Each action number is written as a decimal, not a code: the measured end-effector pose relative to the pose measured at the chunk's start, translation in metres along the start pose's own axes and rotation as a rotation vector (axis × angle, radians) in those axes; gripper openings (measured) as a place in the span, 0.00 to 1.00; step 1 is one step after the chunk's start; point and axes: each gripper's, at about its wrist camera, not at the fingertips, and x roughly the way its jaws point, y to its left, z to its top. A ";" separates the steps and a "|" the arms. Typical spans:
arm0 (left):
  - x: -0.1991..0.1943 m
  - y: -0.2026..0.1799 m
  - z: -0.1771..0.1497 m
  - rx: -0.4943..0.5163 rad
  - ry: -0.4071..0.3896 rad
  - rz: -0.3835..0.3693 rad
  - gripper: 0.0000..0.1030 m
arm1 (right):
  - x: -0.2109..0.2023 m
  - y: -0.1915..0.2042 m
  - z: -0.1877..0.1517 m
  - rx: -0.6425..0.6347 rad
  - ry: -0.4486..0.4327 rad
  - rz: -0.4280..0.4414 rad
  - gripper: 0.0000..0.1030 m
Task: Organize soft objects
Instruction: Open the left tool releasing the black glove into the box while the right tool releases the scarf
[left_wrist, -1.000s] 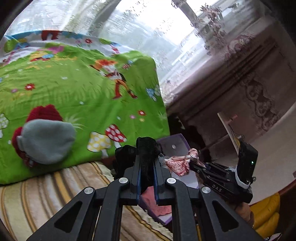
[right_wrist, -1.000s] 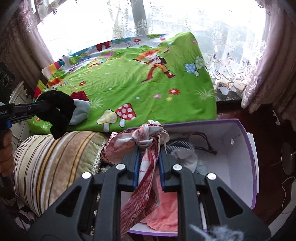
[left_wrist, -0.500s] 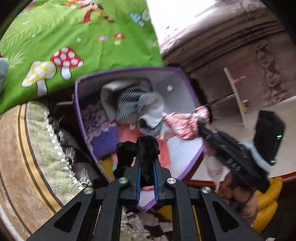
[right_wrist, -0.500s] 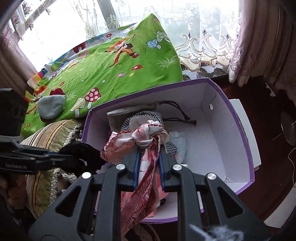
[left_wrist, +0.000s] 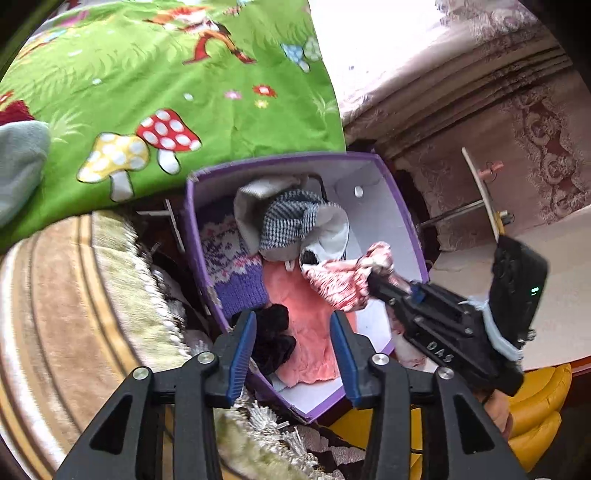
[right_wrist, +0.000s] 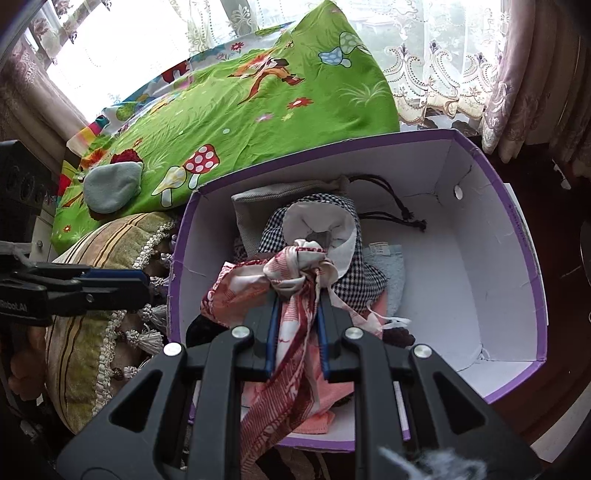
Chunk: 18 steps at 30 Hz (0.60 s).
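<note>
red-patterned scarf (right_wrist: 291, 295) clamped in right hand-held gripper (right_wrist: 295, 332); left hand-held gripper (left_wrist: 291, 343) spread

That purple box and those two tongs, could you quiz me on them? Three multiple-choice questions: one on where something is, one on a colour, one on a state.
1. Where is the black cloth?
A. On the green blanket
B. Inside the purple box
C. On the striped cushion

2. What colour is the inside of the purple box?
A. White
B. Yellow
C. Black

3. What state are the right tongs in?
A. Open and empty
B. Shut on the black cloth
C. Shut on the red and white scarf

Answers:
1. B: it lies in the box's near corner beside the pink cloth, between the spread fingers of the open left tongs.
2. A: the walls and floor inside are white, only the rim and outside are purple.
3. C: the red and white scarf is pinched between the fingers, with its tail hanging down.
</note>
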 end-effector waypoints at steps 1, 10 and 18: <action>-0.006 0.004 0.001 -0.008 -0.018 -0.003 0.44 | 0.004 0.002 0.001 -0.006 0.006 0.002 0.21; -0.053 0.038 0.005 -0.075 -0.156 0.004 0.47 | 0.042 0.017 0.016 -0.064 0.057 -0.017 0.27; -0.067 0.069 0.003 -0.127 -0.181 -0.006 0.47 | 0.052 0.018 0.005 -0.116 0.137 -0.091 0.72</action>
